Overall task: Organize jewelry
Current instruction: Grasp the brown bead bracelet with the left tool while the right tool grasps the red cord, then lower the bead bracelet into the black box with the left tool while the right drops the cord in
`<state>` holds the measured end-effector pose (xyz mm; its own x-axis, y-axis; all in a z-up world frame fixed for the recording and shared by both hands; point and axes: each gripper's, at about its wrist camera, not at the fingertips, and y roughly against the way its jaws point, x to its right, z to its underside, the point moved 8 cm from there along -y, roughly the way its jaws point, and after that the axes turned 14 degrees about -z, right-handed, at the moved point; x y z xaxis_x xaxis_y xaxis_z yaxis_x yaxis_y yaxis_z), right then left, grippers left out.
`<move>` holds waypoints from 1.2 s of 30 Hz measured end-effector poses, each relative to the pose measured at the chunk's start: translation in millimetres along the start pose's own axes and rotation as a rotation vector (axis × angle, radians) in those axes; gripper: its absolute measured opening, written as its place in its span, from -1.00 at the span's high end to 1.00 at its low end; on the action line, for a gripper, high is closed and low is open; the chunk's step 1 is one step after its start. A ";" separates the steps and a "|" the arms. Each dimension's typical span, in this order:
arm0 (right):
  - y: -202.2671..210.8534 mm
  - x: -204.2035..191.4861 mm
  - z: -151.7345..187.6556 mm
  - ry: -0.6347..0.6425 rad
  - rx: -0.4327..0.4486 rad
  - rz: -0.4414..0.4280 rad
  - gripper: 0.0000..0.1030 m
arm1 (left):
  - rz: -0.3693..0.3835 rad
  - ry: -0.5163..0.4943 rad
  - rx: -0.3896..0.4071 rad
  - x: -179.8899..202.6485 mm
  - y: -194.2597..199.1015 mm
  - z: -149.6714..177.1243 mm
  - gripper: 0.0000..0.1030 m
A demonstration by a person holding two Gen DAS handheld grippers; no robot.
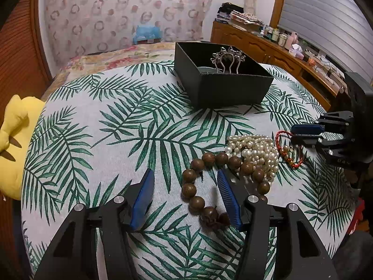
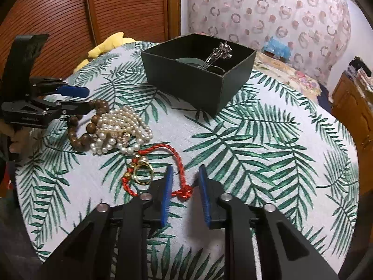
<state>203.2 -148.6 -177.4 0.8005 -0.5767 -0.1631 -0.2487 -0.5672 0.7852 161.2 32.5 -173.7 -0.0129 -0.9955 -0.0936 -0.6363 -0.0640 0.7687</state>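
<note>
Our right gripper (image 2: 185,182) sits narrowly parted around the red cord bracelet (image 2: 179,163), left gripper (image 1: 185,182) parted over wooden beads (image 1: 193,177); cord may drag the gold ring (image 2: 143,173).

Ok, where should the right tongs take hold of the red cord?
At the knot, from above. The red cord lies flat on the cloth in a thin loop, and the knot is its thickest part. It sits between the right tongs, clear of the gold ring.
</note>
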 end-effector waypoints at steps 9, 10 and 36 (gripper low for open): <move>16.4 13.3 -7.6 -0.045 0.065 0.005 0.93 | -0.007 -0.008 -0.004 2.6 -2.5 3.5 0.11; 23.6 16.8 -12.7 -0.055 0.091 0.010 0.93 | -0.009 -0.010 -0.004 2.4 -3.0 4.0 0.17; 65.4 26.0 -113.5 -0.004 0.295 -0.018 0.93 | 0.037 0.012 0.212 7.5 47.0 -86.8 0.76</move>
<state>269.7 -133.9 -62.5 0.8043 -0.5670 -0.1778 -0.3830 -0.7235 0.5744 198.1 16.0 -83.3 -0.0305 -0.9978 -0.0591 -0.7835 -0.0128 0.6213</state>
